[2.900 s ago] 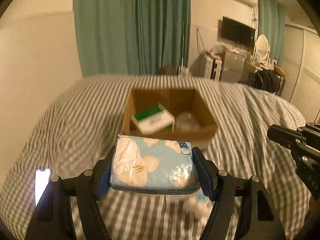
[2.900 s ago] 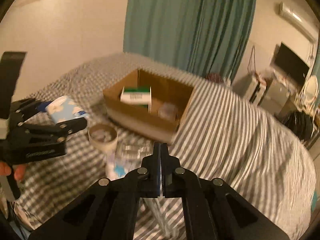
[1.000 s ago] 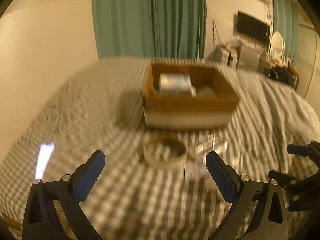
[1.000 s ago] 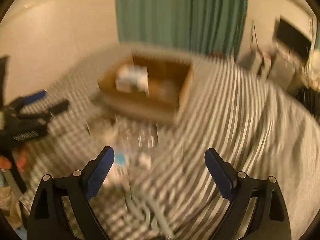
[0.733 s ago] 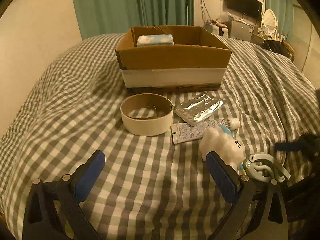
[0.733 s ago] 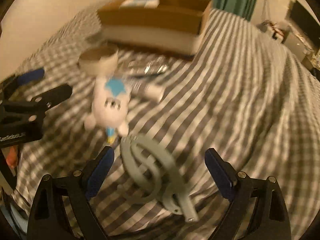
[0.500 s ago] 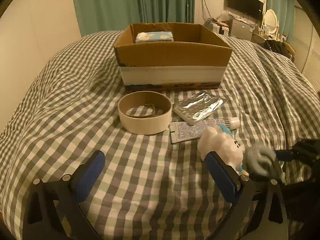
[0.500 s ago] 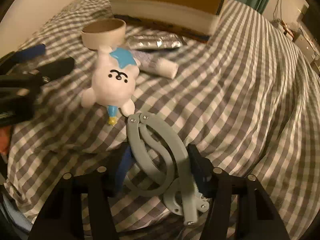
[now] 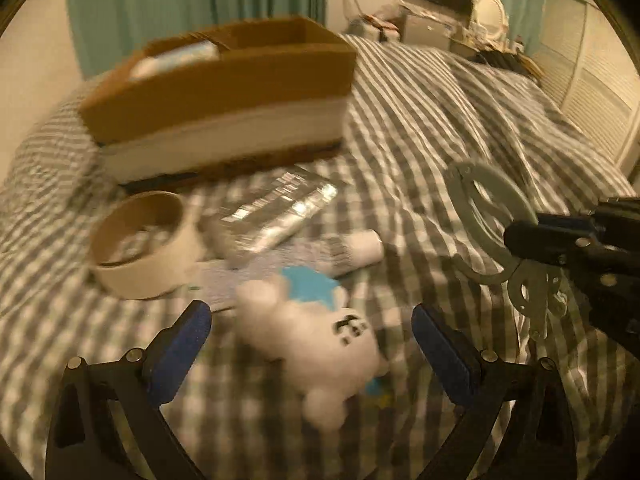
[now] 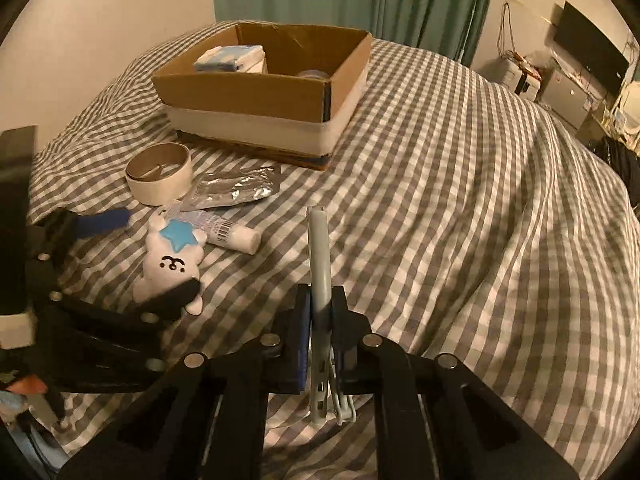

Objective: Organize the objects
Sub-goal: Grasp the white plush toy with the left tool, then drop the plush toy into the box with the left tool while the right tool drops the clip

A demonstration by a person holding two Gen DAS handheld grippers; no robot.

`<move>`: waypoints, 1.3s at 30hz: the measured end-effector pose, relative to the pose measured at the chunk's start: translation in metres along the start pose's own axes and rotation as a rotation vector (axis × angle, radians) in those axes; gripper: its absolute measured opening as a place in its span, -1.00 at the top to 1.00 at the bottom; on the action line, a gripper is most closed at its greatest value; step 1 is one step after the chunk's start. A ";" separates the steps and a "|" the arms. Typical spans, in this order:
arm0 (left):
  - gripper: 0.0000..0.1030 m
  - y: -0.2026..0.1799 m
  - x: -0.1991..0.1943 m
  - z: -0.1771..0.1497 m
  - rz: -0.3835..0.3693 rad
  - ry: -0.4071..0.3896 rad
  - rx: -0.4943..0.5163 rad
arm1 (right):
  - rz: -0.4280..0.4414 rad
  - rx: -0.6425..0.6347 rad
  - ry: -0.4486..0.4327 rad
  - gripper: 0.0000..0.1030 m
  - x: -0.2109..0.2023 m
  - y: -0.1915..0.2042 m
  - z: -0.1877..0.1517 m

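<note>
right wrist view: the right gripper (image 10: 320, 316) is clamped on the thin rigid grey clip (image 10: 319, 248), lifted off the bed in front of the cardboard box (image 10: 256, 96), while the left gripper (image 9: 312, 344), spread wide, straddles the soft, light plush toy (image 9: 320, 344), best pinched across its body.

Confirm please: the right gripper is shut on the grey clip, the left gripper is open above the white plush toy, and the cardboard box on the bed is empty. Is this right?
Not quite: the cardboard box is not empty. The right wrist view shows a blue-and-white packet lying inside it. The rest holds: the right gripper is shut on the grey clip, and the left gripper is open above the white plush toy.
</note>
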State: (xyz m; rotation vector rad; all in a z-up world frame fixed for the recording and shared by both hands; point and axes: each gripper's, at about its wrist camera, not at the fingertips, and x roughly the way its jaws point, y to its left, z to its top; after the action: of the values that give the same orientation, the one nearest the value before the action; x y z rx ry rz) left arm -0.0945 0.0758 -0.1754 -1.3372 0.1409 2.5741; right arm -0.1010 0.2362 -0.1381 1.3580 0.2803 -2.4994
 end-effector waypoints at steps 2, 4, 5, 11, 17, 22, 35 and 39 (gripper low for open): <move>-0.60 -0.001 0.008 -0.002 -0.001 0.013 0.010 | 0.006 0.007 -0.003 0.83 0.001 -0.001 0.001; -0.26 0.001 0.010 -0.004 -0.021 0.023 0.005 | 0.008 0.010 -0.006 0.83 0.005 -0.002 0.000; -0.24 0.003 0.007 -0.004 -0.023 0.013 0.000 | 0.008 0.012 -0.007 0.83 0.005 -0.003 0.000; -0.24 0.009 -0.018 -0.004 -0.004 -0.028 -0.016 | 0.000 0.007 -0.047 0.83 -0.007 0.003 -0.001; -0.24 0.022 -0.070 0.023 0.028 -0.146 -0.019 | -0.024 0.005 -0.126 0.83 -0.038 0.008 0.010; -0.24 0.040 -0.125 0.077 0.041 -0.297 -0.024 | -0.052 -0.039 -0.254 0.83 -0.085 0.015 0.046; -0.24 0.114 -0.113 0.218 0.115 -0.467 -0.053 | 0.036 -0.024 -0.487 0.83 -0.117 0.010 0.193; -0.24 0.133 -0.055 0.228 0.115 -0.403 -0.074 | 0.106 0.052 -0.405 0.83 -0.057 -0.007 0.227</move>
State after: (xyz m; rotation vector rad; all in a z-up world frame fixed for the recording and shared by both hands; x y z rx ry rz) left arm -0.2784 -0.0182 -0.0024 -0.8260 0.0528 2.9095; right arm -0.2526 0.1829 0.0328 0.8274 0.0550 -2.6297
